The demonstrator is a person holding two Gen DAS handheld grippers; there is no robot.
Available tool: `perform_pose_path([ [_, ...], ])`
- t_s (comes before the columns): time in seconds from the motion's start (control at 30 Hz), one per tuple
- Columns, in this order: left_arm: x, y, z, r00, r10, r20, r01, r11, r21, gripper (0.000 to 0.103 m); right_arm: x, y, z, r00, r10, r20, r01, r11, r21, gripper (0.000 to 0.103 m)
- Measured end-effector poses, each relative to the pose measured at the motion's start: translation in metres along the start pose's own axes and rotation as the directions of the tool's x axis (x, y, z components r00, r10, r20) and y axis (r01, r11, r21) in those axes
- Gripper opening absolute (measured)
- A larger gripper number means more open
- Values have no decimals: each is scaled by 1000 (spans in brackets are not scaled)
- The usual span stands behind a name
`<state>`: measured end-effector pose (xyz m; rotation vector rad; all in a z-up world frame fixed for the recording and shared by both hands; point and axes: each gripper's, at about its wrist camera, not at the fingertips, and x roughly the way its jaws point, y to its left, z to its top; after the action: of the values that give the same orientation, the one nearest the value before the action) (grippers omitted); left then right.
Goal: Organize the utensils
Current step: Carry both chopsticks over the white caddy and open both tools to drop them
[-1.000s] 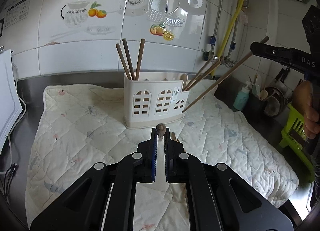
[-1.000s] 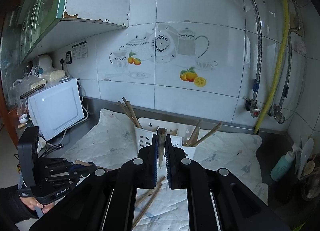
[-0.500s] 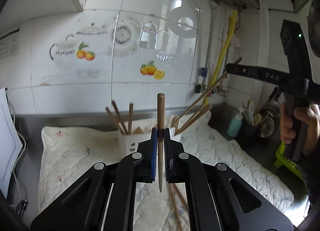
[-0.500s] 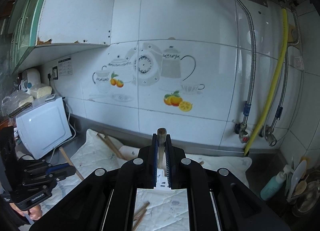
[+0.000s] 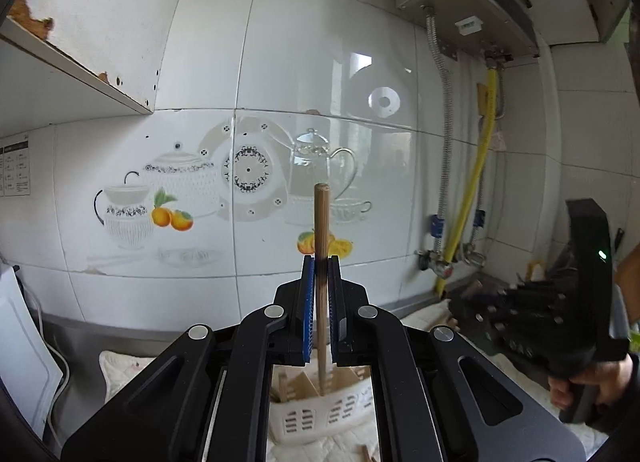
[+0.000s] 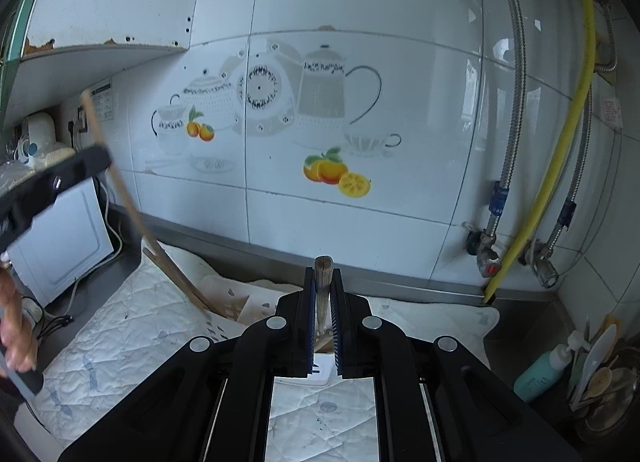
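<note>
Each tool grips one chopstick. The left tool [image 5: 320, 278] holds its chopstick [image 5: 321, 221] upright above the white holder [image 5: 316, 418] on the bench — the right tool [image 6: 323, 290] clamps another [image 6: 323, 282]. Next, I think, each stick must be lowered tip-first into a slot.

White tiled wall [image 5: 208, 41], teapot decal [image 6: 320, 89], yellow hose [image 6: 560, 149], steel counter [image 6: 520, 302].

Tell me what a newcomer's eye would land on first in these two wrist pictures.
First, the wooden chopstick standing upright in the shut left tongs, its lower end over the white utensil holder on the quilted mat. Next, the right tongs clamped on another chopstick. Behind both, the white tiled wall carries a teapot-and-oranges decal, with a yellow hose running down at the right.
</note>
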<state>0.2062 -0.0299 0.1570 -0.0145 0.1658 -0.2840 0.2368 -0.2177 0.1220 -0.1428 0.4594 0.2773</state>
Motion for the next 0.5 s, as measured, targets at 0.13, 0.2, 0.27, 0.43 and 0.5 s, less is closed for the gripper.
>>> perform_pose_path([
  [0.13,25,5,-2,999,34,-21,-34,999,-4,4,9,-3,-5,1000,7,-18,-7,1000,0,7],
  [0.2,36,8,-9,998,49,-43,-49,999,-8,4,13,-4,-7,1000,3,-25,-3,1000,-5,7],
  [0.27,45,12,-17,996,51,-72,-53,998,-17,4,16,-5,-10,999,8,-32,-9,1000,-3,7],
  [0.43,61,20,-36,989,50,-136,-56,998,-40,5,21,-6,-15,999,18,-44,-17,1000,12,7],
  [0.5,62,21,-39,988,48,-147,-55,998,-43,5,20,-4,-15,999,18,-39,-18,1000,11,11],
])
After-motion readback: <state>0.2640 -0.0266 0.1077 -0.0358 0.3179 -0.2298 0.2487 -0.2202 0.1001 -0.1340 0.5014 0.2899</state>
